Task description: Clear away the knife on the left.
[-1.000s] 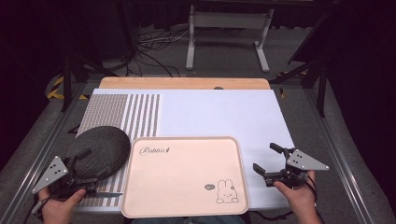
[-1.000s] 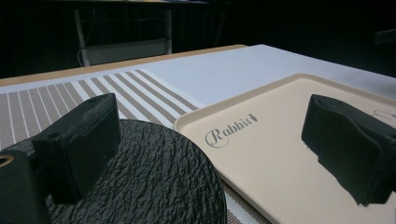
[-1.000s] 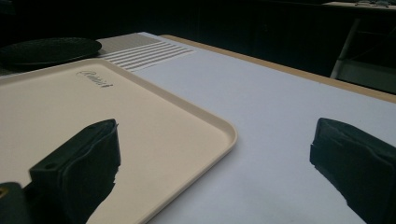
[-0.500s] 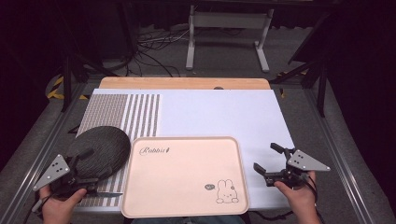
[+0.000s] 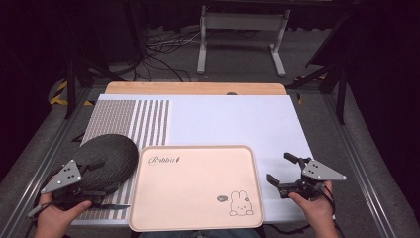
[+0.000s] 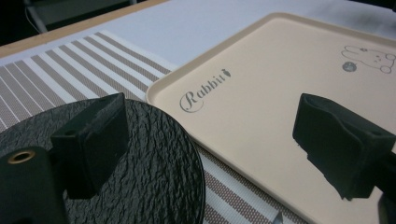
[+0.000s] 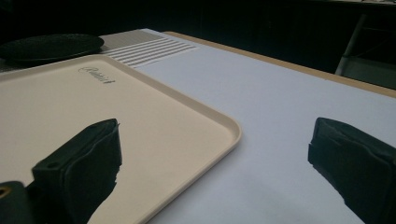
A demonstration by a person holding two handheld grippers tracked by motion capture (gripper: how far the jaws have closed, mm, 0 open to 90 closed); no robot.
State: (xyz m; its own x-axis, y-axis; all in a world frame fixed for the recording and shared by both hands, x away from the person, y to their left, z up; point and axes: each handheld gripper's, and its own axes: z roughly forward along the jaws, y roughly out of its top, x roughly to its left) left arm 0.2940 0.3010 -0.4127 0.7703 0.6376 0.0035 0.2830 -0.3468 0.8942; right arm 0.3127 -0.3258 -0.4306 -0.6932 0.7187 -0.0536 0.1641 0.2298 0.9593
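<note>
A beige tray [image 5: 198, 168] printed with "Rabbit" and a bunny lies flat at the front middle of the table. A round black textured plate [image 5: 111, 156] sits to its left on a striped placemat [image 5: 133, 116]. My left gripper [image 5: 96, 182] hovers over the plate's near edge. Its jaws stand open, with the plate rim [image 6: 187, 158] and the tray edge [image 6: 261, 107] between them in the left gripper view. My right gripper [image 5: 282, 168] is open just right of the tray, holding nothing. The tray's corner [image 7: 205, 121] lies between its jaws.
A white sheet [image 5: 233, 119] covers the table right of the placemat, with a wooden strip [image 5: 195, 88] along the far edge. A thin dark item [image 5: 116, 205] lies on the mat's front edge. Stands and cables fill the dark floor beyond.
My left gripper has crept slightly forward over the plate. The right gripper, tray and plate have stayed where they were.
</note>
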